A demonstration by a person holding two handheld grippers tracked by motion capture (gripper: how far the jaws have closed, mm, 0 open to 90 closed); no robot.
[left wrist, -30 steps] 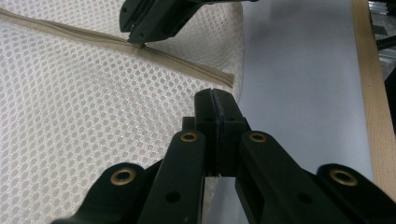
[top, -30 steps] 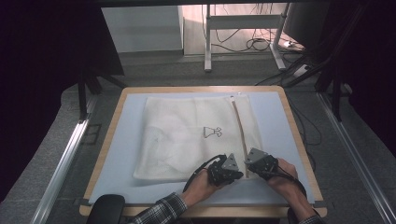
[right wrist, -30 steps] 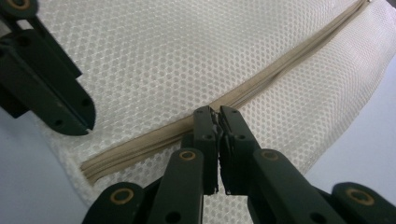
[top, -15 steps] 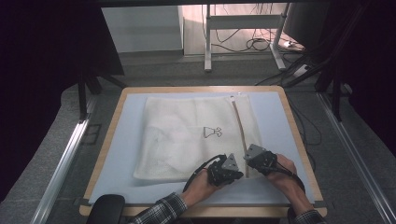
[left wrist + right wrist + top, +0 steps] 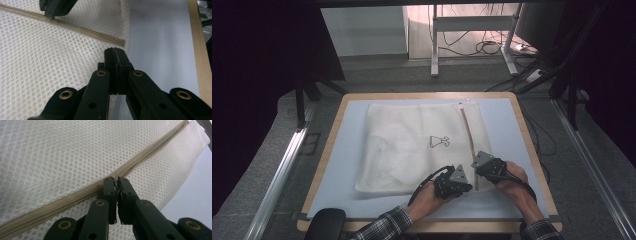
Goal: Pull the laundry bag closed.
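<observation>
Barely shifted at the left: left gripper (image 5: 116,53) kept low at the near edge of the mesh bag (image 5: 412,145), jaws pressed together, unclear whether on any fabric, just beside the near end of the zipper (image 5: 468,135). Edged forward along the zipper at the right: right gripper (image 5: 116,181), jaws nipped on it, seemingly at the pull. Judged as an unzip just begun, bag flat on the mat (image 5: 342,150).

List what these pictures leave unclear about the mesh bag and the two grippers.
- Zipper pull: in the right gripper view the right gripper covers that spot on the zipper.
- Left gripper: pinched mesh bag hidden behind its jaws.
- Printed mark: too small in the high view.
</observation>
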